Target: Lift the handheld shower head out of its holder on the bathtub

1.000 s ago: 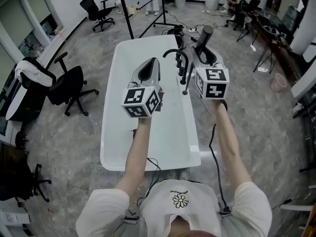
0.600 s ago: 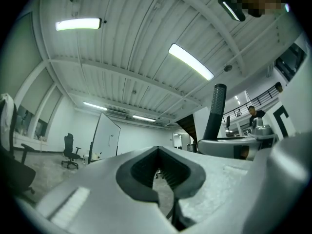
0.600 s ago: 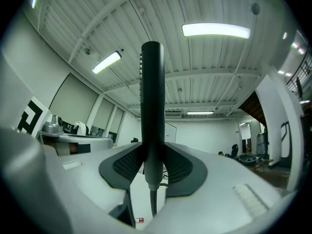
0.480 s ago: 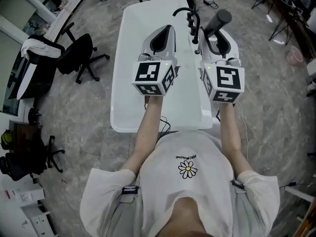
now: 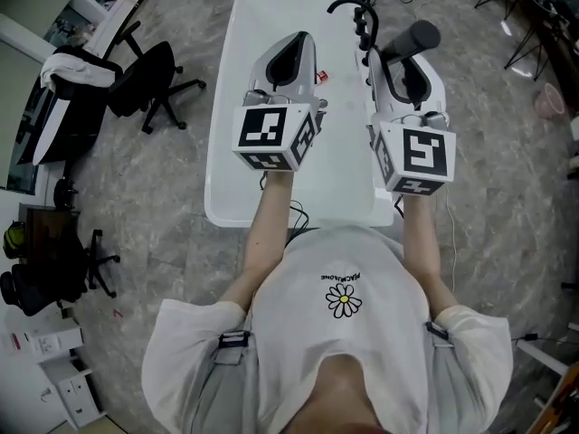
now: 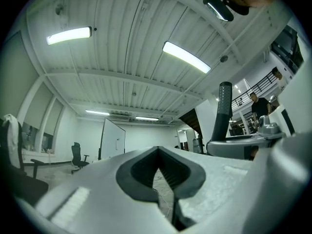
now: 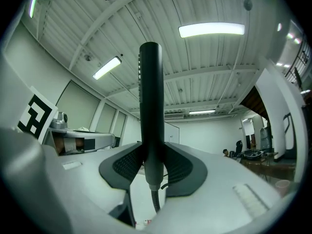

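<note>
- The shower head [image 7: 150, 96] is a dark, stiff stick. It looks light enough for one gripper, though the smooth round handle could twist or slide in a loose grip.
- The hose [image 7: 155, 199] hangs from the shower head's lower end. I'd expect it to drag and tug as the head rises, so a hold low on the handle, just above the hose joint, seems best.
- The right gripper [image 7: 155, 156] has it exactly there, with the pads clamped on either side of the handle.
- The left gripper [image 6: 158, 152] is closed on nothing, its tips meeting, and is raised over the tub [image 5: 226, 107].
- From above, the shower head [image 5: 412, 40] sits over the tub's right rim, just beside the faucet [image 5: 360, 12]. I can't make out its holder, but it looks lifted clear.
- Its long axis runs across the jaws. The free end points up toward the ceiling and away from the person, and the hose end points down.
- I can't tell which way the spray face is turned.
</note>
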Demonstrator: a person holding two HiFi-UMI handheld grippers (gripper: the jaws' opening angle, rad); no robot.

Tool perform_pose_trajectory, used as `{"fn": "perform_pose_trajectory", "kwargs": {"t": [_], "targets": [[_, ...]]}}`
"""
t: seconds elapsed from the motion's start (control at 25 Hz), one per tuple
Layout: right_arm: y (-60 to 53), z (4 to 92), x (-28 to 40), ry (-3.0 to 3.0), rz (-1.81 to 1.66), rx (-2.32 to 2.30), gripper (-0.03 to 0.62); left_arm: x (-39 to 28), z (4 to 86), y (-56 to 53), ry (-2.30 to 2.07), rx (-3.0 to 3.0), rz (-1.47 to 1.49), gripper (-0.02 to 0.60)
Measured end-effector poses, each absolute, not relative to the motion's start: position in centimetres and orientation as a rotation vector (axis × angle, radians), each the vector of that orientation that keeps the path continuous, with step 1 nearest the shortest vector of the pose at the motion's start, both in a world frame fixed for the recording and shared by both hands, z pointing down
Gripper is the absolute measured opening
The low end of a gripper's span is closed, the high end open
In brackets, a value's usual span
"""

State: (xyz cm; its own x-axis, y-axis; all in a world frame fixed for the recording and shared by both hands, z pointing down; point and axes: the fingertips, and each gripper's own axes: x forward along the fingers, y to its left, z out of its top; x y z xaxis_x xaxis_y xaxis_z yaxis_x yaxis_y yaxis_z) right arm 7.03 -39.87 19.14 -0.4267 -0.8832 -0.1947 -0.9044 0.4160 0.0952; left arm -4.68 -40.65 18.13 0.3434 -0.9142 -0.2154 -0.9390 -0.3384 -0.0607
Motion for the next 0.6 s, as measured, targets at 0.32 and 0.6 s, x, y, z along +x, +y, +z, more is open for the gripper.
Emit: {"fn": "perform_pose_trajectory", "kwargs": {"t": [0.32,0.6], "targets": [[-39.63,19.01,6.82,2.538,0.249,-1.624,0.155,-5.19,18.19,-40.37,1.698,-2.436,0.213,0.000],[-39.16,19.56,7.21,2.540,0.239,-1.630,0.155,-4.73,18.61,-40.11,1.689,-2.445,0.248,0.000]]}}
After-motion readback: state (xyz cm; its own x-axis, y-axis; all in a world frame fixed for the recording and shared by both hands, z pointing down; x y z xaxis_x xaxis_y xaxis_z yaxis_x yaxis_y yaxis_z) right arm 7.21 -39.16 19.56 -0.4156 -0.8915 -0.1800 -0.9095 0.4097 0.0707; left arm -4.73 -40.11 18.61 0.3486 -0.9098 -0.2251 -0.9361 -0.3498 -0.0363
